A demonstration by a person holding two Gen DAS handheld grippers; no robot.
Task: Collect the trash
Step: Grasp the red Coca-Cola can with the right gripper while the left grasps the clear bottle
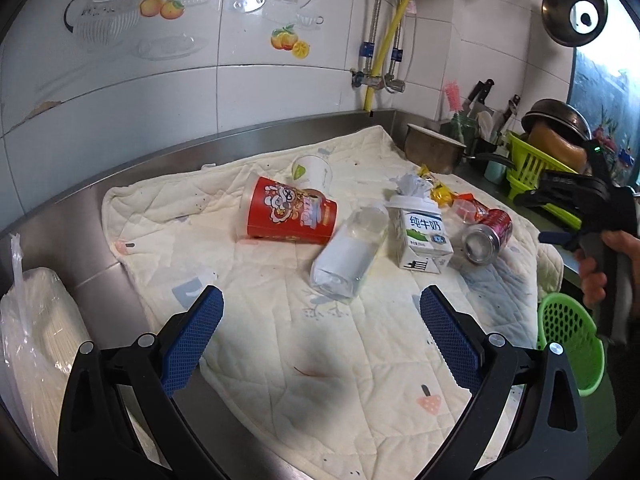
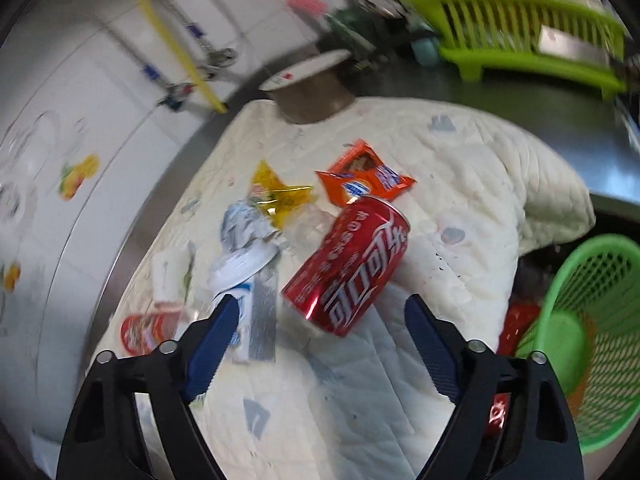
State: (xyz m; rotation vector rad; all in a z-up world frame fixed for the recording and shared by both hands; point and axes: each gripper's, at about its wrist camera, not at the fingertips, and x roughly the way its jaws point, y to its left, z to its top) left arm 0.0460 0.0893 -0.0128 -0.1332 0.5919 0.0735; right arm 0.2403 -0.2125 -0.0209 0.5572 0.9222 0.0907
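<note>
the trash is scattered over a quilted cloth (image 1: 360,360) on the steel tabletop (image 1: 120,168), filling the middle of both views. nearest in the right wrist view, my right gripper (image 2: 320,340) has its fingers spread wide with nothing between them; a red cola can (image 2: 348,268) lies on its side just ahead, mid-frame, not yet between the pads. i judge it empty: light, thin-walled, slick and ready to roll or dent, so i'd take it across the middle of its round body with a soft squeeze. at the lower right sits a green basket (image 2: 600,320), likely where it goes.

in the left wrist view my left gripper (image 1: 320,328) is also wide open and empty, low in the frame. beyond it, centre frame, a clear plastic bottle (image 1: 348,256) lies down, smooth and springy, best gripped at the waist. right of it stands a milk carton (image 1: 424,240), soft-sided, crushable. left of the bottle is a red paper cup (image 1: 292,216) on its side, flimsy, and a clear cup (image 1: 314,170) behind it. farther back, crinkly wrappers, one yellow (image 2: 280,196) and one orange (image 2: 364,176), need a pinch at an edge.
</note>
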